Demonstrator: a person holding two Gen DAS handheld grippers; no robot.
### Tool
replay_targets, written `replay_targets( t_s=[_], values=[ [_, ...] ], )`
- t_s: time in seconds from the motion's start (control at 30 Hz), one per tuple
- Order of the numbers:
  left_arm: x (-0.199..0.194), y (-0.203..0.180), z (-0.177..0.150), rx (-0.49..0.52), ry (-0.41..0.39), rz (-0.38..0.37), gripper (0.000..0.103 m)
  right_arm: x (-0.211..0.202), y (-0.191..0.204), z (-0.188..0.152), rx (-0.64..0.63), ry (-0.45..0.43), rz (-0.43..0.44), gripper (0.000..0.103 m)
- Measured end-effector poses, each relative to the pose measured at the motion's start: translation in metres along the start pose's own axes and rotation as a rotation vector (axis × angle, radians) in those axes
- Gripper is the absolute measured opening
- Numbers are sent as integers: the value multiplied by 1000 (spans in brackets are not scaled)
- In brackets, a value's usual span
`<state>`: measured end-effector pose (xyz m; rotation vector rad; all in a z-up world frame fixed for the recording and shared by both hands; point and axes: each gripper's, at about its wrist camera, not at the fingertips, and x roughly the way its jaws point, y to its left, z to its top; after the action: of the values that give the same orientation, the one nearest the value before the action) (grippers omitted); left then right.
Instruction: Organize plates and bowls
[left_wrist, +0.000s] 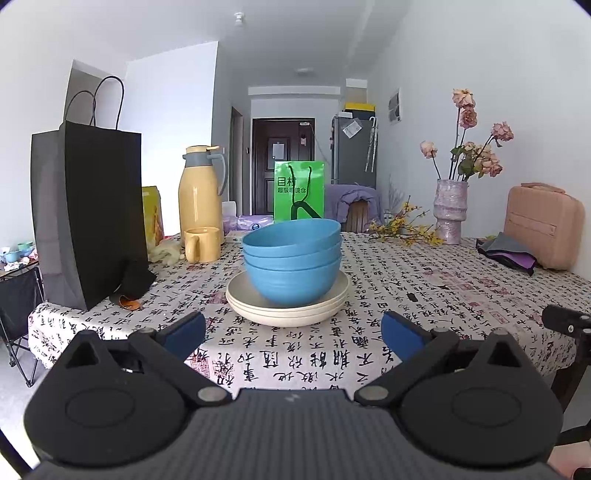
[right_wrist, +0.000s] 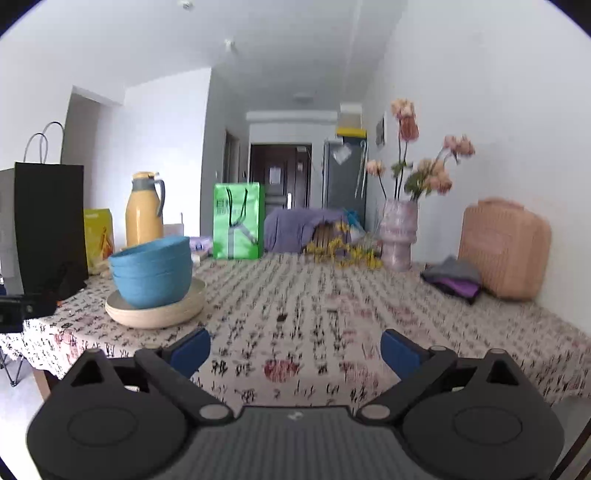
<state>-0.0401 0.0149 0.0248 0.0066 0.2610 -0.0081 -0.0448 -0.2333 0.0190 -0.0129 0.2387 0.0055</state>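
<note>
1. Blue bowls (left_wrist: 291, 266): three, nested upright, standing on a stack of cream plates (left_wrist: 288, 306) near the middle of the table's printed cloth (left_wrist: 424, 280).
2. Plate count: three rims can be made out in the left wrist view; in the right wrist view the plates (right_wrist: 155, 312) blur into one mass and cannot be counted. The bowls (right_wrist: 153, 273) read as three there too.
3. Left gripper (left_wrist: 293, 332): jaws spread wide, nothing between them, short of the plates and not touching.
4. Right gripper (right_wrist: 295, 350): jaws at full spread over bare cloth, empty; the stack lies well off to its left.
5. Hidden or cut off: a black paper bag (left_wrist: 88, 221) covers what stands behind it; an orange item at its foot is only partly seen. The right wrist view is motion-blurred throughout.
6. Other items, one each: yellow thermos jug (left_wrist: 199, 192), yellow mug (left_wrist: 201, 245), green gift bag (left_wrist: 299, 192), vase of dried roses (left_wrist: 450, 210), pink case (left_wrist: 541, 229).
</note>
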Motion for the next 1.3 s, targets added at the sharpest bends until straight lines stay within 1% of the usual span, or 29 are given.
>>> replay_targets(
  t_s=[0.13, 0.33, 0.7, 1.3],
  values=[
    [0, 1, 1, -2, -7, 6, 103, -1, 5, 1, -19, -10, 8, 103],
    [0, 1, 1, -5, -9, 7, 103, 0, 2, 1, 3, -8, -6, 103],
    [-1, 2, 2, -8, -16, 11, 103, 5, 0, 2, 23, 15, -6, 103],
    [-3, 2, 3, -3, -19, 12, 103, 5, -2, 3, 34, 12, -11, 103]
  ],
)
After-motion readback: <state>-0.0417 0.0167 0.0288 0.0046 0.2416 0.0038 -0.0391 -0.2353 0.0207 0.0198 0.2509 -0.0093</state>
